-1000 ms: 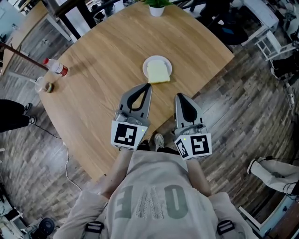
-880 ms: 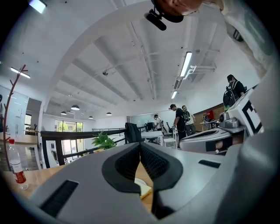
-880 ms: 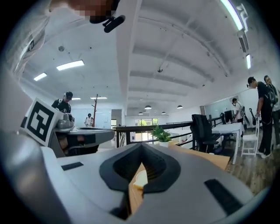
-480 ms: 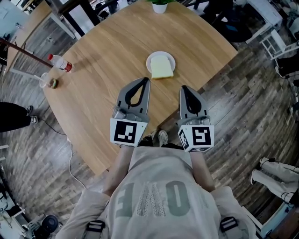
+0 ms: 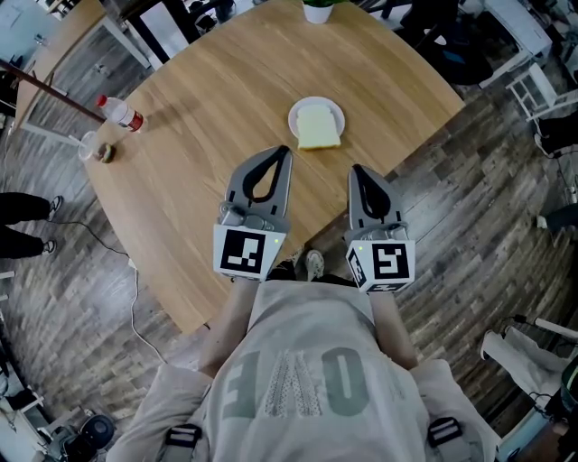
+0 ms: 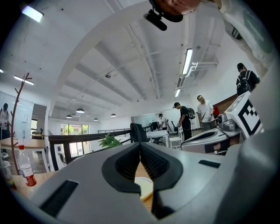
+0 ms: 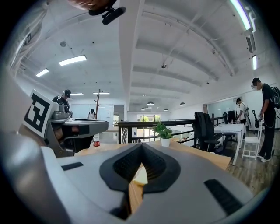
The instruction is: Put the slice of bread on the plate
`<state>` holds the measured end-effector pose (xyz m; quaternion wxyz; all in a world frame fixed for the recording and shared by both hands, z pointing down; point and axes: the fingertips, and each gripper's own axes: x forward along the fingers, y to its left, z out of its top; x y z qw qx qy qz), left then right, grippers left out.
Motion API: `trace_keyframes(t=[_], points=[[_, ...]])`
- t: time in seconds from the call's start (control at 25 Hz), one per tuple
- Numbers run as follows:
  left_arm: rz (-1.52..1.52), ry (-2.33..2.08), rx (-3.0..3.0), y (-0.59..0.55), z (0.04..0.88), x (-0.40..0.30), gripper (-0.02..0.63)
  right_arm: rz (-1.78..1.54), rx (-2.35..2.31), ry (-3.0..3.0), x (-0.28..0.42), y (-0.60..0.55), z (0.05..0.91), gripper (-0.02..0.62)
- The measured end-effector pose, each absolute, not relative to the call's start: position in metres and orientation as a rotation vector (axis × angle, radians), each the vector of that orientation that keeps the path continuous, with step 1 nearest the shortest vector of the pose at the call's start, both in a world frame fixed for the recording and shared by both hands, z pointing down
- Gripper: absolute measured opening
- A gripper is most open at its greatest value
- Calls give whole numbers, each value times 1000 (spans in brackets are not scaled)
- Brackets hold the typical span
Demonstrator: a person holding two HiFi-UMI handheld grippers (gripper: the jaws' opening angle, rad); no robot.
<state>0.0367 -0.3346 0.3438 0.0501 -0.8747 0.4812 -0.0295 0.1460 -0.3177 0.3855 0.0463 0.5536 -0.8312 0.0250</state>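
Note:
A pale slice of bread [image 5: 318, 129] lies on a small white plate [image 5: 303, 108] on the round wooden table [image 5: 208, 99], overhanging its near rim. Both grippers hover side by side over the table's near edge, pointing at the plate. My left gripper [image 5: 287, 151] is shut and empty, its tip just short of the plate. The right gripper [image 5: 355, 169] is also shut and empty, a little nearer to me. In the left gripper view the plate [image 6: 145, 187] shows through the gap below the closed jaws. The right gripper view shows the bread [image 7: 140, 175] the same way.
A water bottle [image 5: 120, 113] with a red label and a clear cup [image 5: 90, 146] stand at the table's left edge. A potted plant [image 5: 318, 11] sits at the far edge. Chairs, desks and several people [image 6: 201, 111] stand around the room.
Both grippers stay shut and almost still. The head camera has shifted a little, so the plate and the bottle sit slightly higher and further right in the picture.

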Motion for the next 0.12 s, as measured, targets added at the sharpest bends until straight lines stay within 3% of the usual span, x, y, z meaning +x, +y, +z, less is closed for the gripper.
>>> trace_keyframes(t=[0.12], points=[[-91,1471,-2665,-338,346,33,9,81,1667,-2549,140,-319,388,17]])
